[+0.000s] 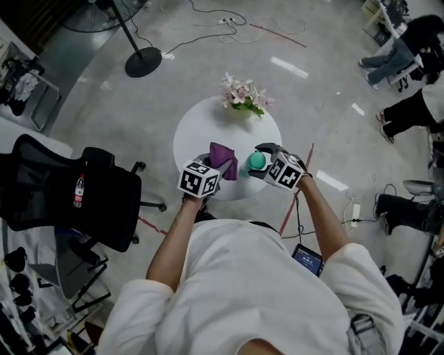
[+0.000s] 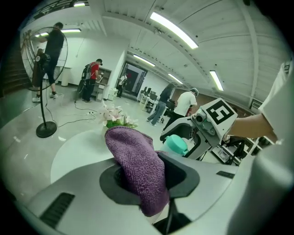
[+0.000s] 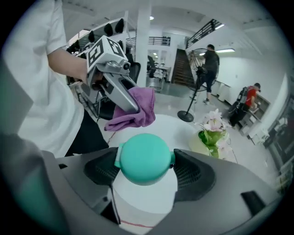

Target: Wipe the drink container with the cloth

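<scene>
**Cloth and drink container held ready above the round table**

The left gripper (image 1: pixel 210 168) has its jaws pressed together on a purple cloth (image 2: pixel 138 160). A loose fold stands up past the tips, leaving free fabric to rub with. The right gripper (image 1: pixel 266 165) has its jaws spread wide and closed against the two sides of the drink container (image 3: pixel 144 158), at its round teal lid. The white body hangs below the jaws, so the grip probably serves to steady the container while most of its wall stays exposed. Container and cloth sit just beside each other over the near edge of the white table (image 1: pixel 191 135), apparently not yet touching, so wiping seems about to begin.

A pot of pink flowers (image 1: pixel 244 95) stands on the far side of the table, well apart from both tools. A black office chair (image 1: pixel 76 194), a fan stand (image 1: pixel 142 61) and floor cables (image 1: pixel 222 21) surround the table. None lies between cloth and container.
</scene>
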